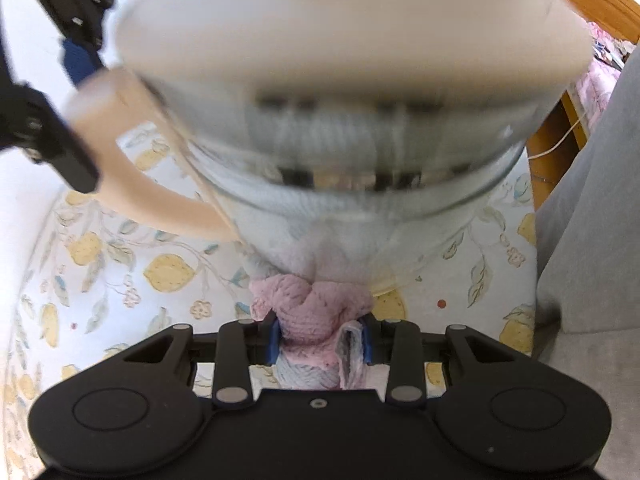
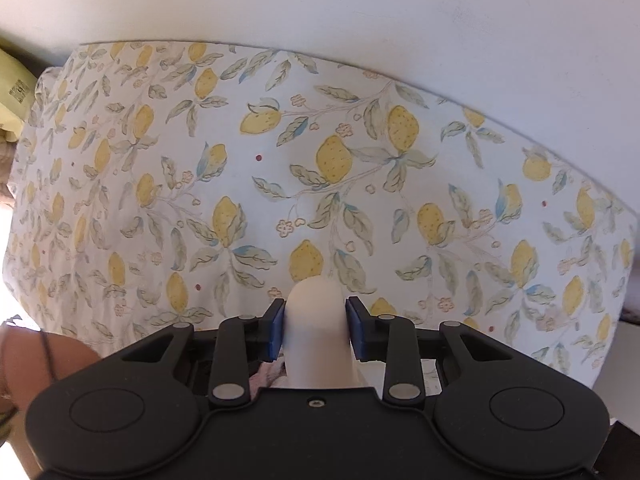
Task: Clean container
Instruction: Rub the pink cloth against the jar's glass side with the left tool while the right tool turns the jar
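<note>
A clear glass container (image 1: 352,128) with a cream base and a cream handle (image 1: 132,184) hangs tilted close in front of the left wrist camera, blurred. My left gripper (image 1: 320,336) is shut on a pink and pale blue knitted cloth (image 1: 312,312) that reaches into the container's mouth. My right gripper (image 2: 316,328) is shut on the cream handle (image 2: 316,320), above the lemon-print tablecloth (image 2: 280,160). The right gripper also shows in the left wrist view (image 1: 52,136) at the far left by the handle.
The lemon-print tablecloth (image 1: 120,264) lies below the container. A grey upholstered seat (image 1: 592,240) stands at the right, with wooden furniture (image 1: 560,136) behind it. A white wall (image 2: 360,12) backs the table. A person's arm (image 2: 40,360) shows at lower left.
</note>
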`<state>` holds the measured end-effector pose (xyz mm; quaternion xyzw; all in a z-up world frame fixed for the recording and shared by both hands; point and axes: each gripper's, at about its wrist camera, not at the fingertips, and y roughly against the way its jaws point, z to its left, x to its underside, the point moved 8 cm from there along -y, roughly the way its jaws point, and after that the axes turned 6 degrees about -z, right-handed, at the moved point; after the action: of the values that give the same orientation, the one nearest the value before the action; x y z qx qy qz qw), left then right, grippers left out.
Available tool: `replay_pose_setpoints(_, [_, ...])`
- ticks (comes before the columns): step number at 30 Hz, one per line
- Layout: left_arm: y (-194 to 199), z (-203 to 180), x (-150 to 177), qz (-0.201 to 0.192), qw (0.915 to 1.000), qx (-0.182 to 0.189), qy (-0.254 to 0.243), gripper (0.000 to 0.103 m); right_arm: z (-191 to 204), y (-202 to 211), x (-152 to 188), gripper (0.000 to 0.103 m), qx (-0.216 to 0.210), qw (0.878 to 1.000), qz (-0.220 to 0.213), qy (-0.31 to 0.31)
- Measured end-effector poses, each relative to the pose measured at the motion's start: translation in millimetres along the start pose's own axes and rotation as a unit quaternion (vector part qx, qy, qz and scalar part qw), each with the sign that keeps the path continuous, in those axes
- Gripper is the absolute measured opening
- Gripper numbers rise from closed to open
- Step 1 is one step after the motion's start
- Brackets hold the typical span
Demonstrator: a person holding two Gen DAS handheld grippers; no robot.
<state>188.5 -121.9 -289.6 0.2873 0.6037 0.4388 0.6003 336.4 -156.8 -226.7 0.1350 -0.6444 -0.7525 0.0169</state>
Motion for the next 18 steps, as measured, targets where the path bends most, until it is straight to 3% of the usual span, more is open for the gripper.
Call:
replay_pose_setpoints(9, [45, -14, -24, -0.005, 0.9985, -0.037, -0.040, 0.035, -1, 12, 5, 0.037, 0.000, 1.000, -0.010, 0.013])
replay_pose_setpoints(13, [66, -24, -34, -0.005, 0.9978, -0.036, -0.056, 0.035, 0, 16, 9, 0.037, 0.001, 1.000, -0.013, 0.022])
replay_pose_setpoints(18, [63, -30, -43, -0.004, 0.9970, -0.043, -0.064, 0.035, 0, 14, 14, 0.037, 0.002, 0.999, -0.010, 0.037])
